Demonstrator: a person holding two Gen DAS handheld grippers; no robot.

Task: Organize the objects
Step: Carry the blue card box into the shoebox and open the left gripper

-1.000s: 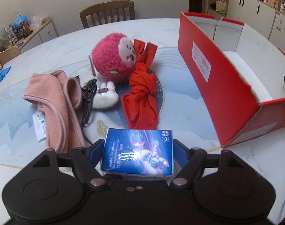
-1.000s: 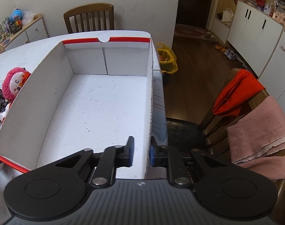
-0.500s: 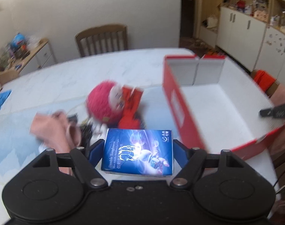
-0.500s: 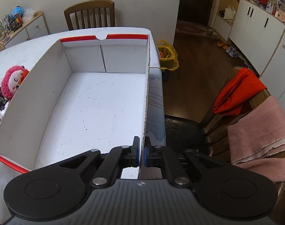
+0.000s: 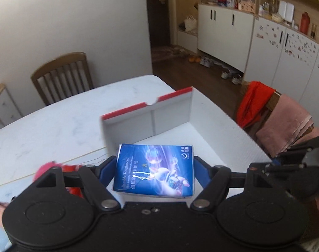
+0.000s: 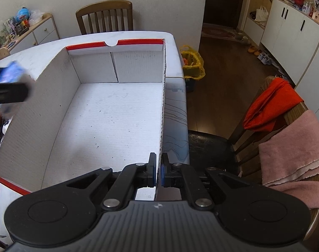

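- Since a second ago my left gripper (image 5: 154,169) has swung off the pile of toys and cloth and now hangs over the near left corner of the red-and-white box (image 5: 211,130); my right gripper (image 6: 158,171), which stood a little apart then, has closed on the box's right wall.
- Nearest me on the left: my fingers (image 5: 106,170) stand wide, clamped on the two sides of the blue tissue pack (image 5: 154,170) (print facing up, a glossy glare across it).
- Nearest me on the right: my fingers (image 6: 152,170) are pinched narrow on the thin white cardboard edge of the box's right wall, close to its near corner.
- Just beyond the pack, the white floor of the box lies bare; from the right wrist view the pack shows only as a blue blur at the left wall's rim.
- Low on the left, by the left gripper, a pink plush toy (image 5: 45,169) and a bit of red cloth (image 5: 73,168) peep out on the bench (image 5: 60,130), outside the box.
- Farther on, the box's end wall carries a red strip along its top with a small notch.
- To the right of the bench, a chair (image 6: 293,113) is draped with an orange cloth (image 6: 270,105) and a pink towel (image 6: 293,147).
- On the floor past the bench's corner sits a yellow bag (image 6: 192,63).
- Beyond the far edge of the bench stands a wooden chair (image 6: 104,16) against the wall, with white cabinets (image 5: 224,33) far right.
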